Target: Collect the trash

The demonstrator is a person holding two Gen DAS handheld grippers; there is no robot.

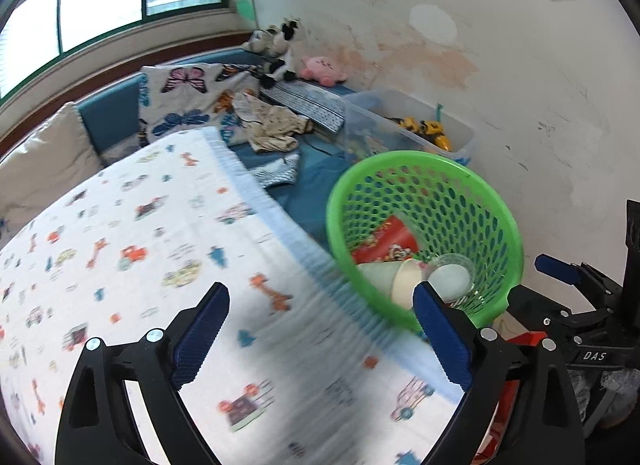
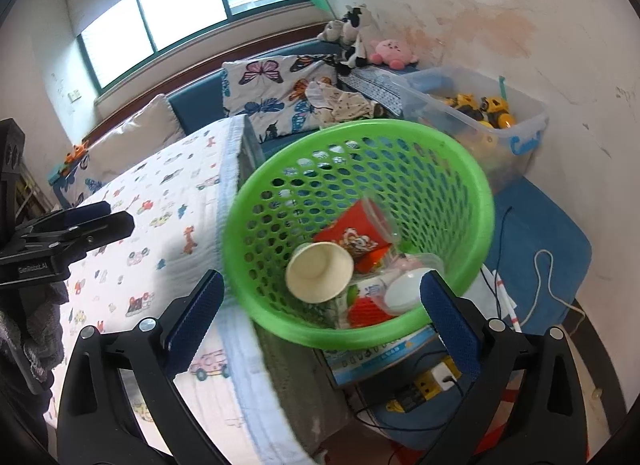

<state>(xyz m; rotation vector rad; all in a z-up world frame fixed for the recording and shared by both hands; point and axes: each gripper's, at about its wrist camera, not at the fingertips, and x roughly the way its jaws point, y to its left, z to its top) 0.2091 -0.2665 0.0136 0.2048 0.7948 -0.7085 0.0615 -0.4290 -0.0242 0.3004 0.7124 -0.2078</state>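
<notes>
Green basket [image 2: 452, 201], beside the bed's printed blanket [image 2: 168, 201], holds a paper cup [image 2: 318, 273] and red wrapper [image 2: 352, 237], light and crushable, so you should pinch rims gently; left gripper [image 1: 320, 301] and right gripper [image 2: 322, 289] both spread, empty.

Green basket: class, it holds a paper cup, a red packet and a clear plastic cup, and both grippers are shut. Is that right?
Not quite. The green basket does hold the paper cup, red packet and clear plastic cup, but the right wrist view shows the right gripper open, and the left wrist view shows the left gripper open.
</notes>
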